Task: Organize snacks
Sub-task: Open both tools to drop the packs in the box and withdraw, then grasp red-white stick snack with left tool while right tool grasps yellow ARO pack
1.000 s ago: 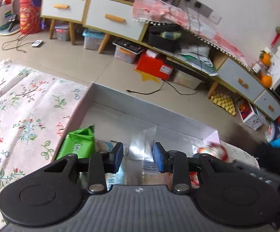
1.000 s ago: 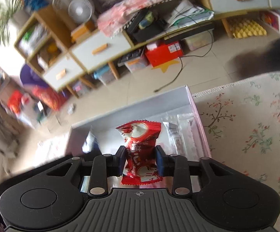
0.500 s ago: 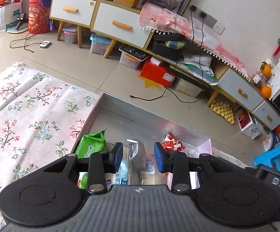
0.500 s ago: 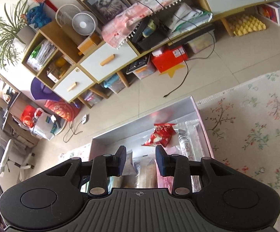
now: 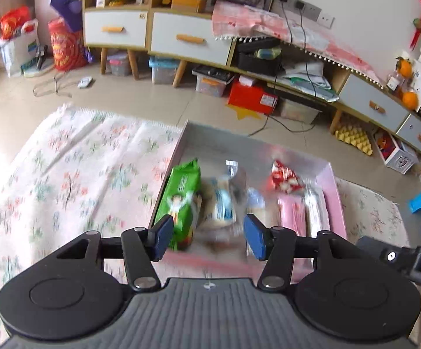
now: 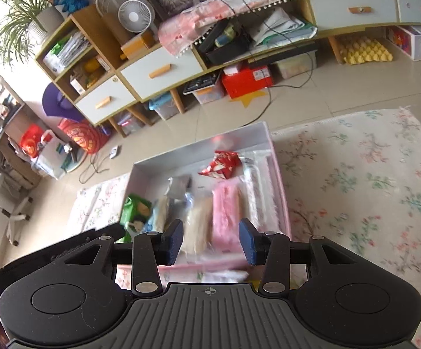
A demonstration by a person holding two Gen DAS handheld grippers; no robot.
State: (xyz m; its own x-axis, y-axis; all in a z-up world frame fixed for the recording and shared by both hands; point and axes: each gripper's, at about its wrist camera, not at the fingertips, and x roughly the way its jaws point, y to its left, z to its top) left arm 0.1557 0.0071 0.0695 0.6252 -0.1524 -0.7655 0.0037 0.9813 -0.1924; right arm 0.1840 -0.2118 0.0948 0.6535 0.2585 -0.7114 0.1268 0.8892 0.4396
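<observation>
Both grippers hover above the near end of the box (image 5: 335, 186), which sits on the floral cloth (image 5: 73, 168); the left gripper (image 5: 209, 240) has its fingers spread wide and holds nothing; the right gripper (image 6: 210, 242) likewise has its fingers parted and empty; inside the box the snacks lie side by side: a green packet (image 5: 181, 200) against the left wall, pale blurred packets in the middle, a pink packet (image 6: 226, 212) toward the right; a red packet (image 6: 220, 168) lies alone near the far end.
</observation>
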